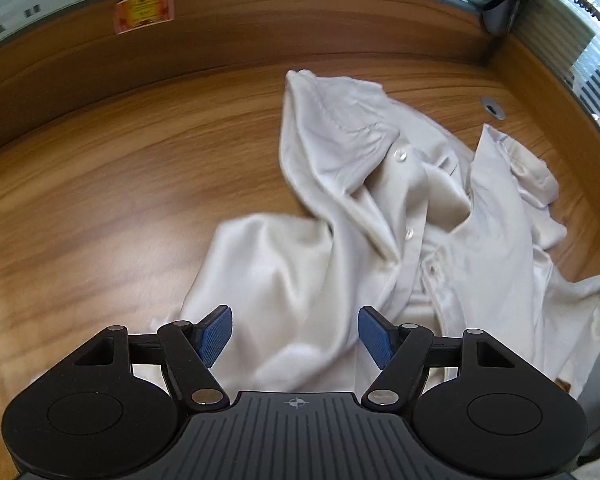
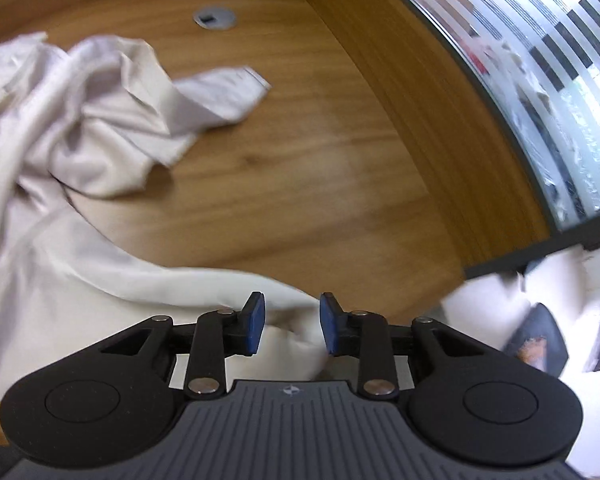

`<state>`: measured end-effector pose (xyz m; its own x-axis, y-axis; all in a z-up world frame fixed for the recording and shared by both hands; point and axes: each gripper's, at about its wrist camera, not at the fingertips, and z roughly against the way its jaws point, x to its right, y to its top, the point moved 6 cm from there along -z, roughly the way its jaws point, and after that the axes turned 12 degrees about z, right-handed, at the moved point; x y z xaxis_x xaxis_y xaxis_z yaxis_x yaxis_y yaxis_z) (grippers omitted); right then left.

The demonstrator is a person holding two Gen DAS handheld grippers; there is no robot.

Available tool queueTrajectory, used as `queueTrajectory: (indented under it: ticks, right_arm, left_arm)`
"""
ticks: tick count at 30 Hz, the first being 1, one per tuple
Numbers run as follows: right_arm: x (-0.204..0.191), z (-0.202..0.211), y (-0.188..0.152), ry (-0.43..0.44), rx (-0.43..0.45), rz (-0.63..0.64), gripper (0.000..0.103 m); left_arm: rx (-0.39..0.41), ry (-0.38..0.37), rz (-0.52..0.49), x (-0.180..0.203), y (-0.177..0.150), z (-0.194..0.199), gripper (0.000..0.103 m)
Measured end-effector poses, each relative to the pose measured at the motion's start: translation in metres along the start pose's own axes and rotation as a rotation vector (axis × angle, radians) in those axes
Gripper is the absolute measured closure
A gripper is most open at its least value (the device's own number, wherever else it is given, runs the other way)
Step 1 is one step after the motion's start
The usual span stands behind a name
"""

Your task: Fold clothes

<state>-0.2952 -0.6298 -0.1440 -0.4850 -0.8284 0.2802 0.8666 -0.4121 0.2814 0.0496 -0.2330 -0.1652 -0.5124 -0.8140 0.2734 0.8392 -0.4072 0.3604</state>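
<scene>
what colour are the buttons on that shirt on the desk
The buttons are pearly white, on a cream-white shirt; the left wrist view shows them best.

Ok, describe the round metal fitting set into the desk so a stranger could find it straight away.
Start at the wooden desk and go to its far corner, where the raised wooden edges meet. Beyond the crumpled white shirt sits a metal grommet. It alone is round, grey and flush, with a dark slot in its middle.
</scene>
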Motion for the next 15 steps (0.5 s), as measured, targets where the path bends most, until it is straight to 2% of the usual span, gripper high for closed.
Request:
queueTrajectory:
  ticks: [1,3,6,10,15]
  right_arm:
    - [-0.006,0.002,0.005,0.012,0.012,-0.009,0.057]
    - [-0.018,0.004,0.014,0.035,0.036,-0.023,0.052]
    - [-0.037,0.008,0.024,0.069,0.056,-0.026,0.05]
    - [-0.057,0.014,0.033,0.135,0.088,-0.052,0.041]
    - [-0.075,0.021,0.041,0.209,0.117,-0.115,0.037]
  left_arm:
    - [0.003,-0.013,0.007,0.004,0.007,-0.005,0.031]
    - [-0.001,-0.042,0.03,0.011,0.024,-0.013,0.031]
    - [0.006,-0.074,0.018,0.03,0.049,-0.028,0.03]
    - [0.007,-0.083,-0.055,0.056,0.071,-0.052,0.03]
    - [-0.048,-0.055,-0.048,0.061,0.085,-0.086,0.03]
